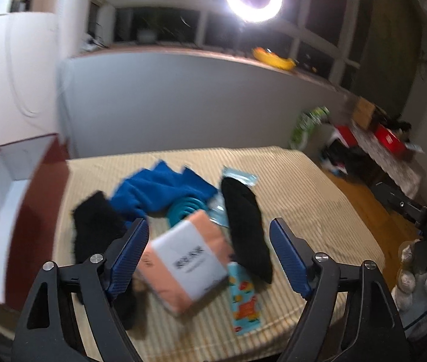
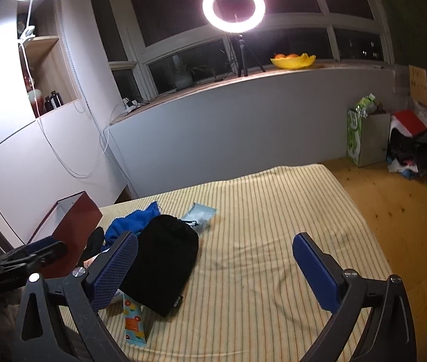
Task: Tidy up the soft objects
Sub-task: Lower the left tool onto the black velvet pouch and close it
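A pile of soft things lies on the striped bed cover (image 1: 319, 205). In the left wrist view I see a blue cloth (image 1: 162, 190), a black cloth (image 1: 97, 226) at the left, a black pouch (image 1: 246, 229), a teal roll (image 1: 184, 209), a peach pack with a white label (image 1: 187, 262) and a patterned blue packet (image 1: 243, 301). My left gripper (image 1: 210, 256) is open just above the peach pack. My right gripper (image 2: 213, 268) is open over the cover, its left finger beside the black pouch (image 2: 165, 262). The blue cloth (image 2: 135, 221) and patterned packet (image 2: 133, 319) show there too.
An open dark red box (image 1: 41, 193) with a white inside stands at the bed's left edge; it also shows in the right wrist view (image 2: 74, 223). A light blue wrapper (image 2: 200, 215) lies behind the pouch. Wooden floor (image 2: 400, 211) and clutter are at the right.
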A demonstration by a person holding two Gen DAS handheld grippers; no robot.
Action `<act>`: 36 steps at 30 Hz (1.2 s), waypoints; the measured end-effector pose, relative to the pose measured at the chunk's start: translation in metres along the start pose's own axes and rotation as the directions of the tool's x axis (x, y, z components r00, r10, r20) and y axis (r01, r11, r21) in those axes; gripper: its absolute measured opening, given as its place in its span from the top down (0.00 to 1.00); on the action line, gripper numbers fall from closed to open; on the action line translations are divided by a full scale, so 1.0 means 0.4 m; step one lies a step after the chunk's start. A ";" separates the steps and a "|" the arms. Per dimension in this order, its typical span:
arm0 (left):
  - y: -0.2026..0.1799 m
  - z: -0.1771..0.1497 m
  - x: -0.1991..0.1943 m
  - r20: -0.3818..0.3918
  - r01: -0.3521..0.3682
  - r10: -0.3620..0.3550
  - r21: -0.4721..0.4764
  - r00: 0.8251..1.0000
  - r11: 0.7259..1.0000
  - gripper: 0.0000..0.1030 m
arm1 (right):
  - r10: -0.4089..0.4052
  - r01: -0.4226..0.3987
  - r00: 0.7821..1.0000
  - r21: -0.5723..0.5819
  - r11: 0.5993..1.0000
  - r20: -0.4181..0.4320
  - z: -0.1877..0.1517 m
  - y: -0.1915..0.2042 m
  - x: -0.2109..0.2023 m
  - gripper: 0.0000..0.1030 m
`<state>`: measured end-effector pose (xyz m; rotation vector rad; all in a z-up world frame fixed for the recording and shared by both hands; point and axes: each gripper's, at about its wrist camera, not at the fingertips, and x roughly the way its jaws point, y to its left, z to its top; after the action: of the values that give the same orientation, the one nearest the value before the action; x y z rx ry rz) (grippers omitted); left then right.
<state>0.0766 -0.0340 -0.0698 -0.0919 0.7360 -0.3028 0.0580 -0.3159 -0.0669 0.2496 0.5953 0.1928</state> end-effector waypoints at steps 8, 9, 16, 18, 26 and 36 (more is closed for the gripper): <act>-0.030 0.018 0.144 -0.165 0.125 -0.133 -0.056 0.977 0.991 0.23 | -0.007 0.008 0.999 0.042 0.999 -0.037 -0.014 -0.061 0.008 0.27; -0.029 0.020 0.161 -0.182 0.131 -0.142 -0.073 0.973 0.989 0.27 | -0.008 0.010 0.999 0.046 0.999 -0.042 -0.016 -0.069 0.009 0.31; -0.026 0.029 0.218 -0.238 0.144 -0.170 -0.122 0.956 0.982 0.41 | -0.018 0.023 0.998 0.084 0.996 -0.060 -0.031 -0.117 0.018 0.33; -0.038 0.029 0.227 -0.247 0.152 -0.175 -0.111 0.953 0.982 0.45 | -0.018 0.024 0.998 0.093 0.995 -0.060 -0.031 -0.127 0.020 0.33; -0.060 0.029 0.247 -0.271 0.176 -0.199 -0.107 0.942 0.979 0.54 | -0.019 0.026 0.998 0.105 0.994 -0.066 -0.035 -0.144 0.029 0.33; -0.158 0.032 0.265 -0.277 0.253 -0.261 -0.064 0.925 0.965 0.54 | -0.006 0.018 0.996 0.125 0.992 -0.094 -0.039 -0.184 0.042 0.33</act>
<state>0.1444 -0.1268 -0.1169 -0.1745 1.0159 -0.5658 0.0705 -0.3789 -0.1093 0.3600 0.7029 0.1558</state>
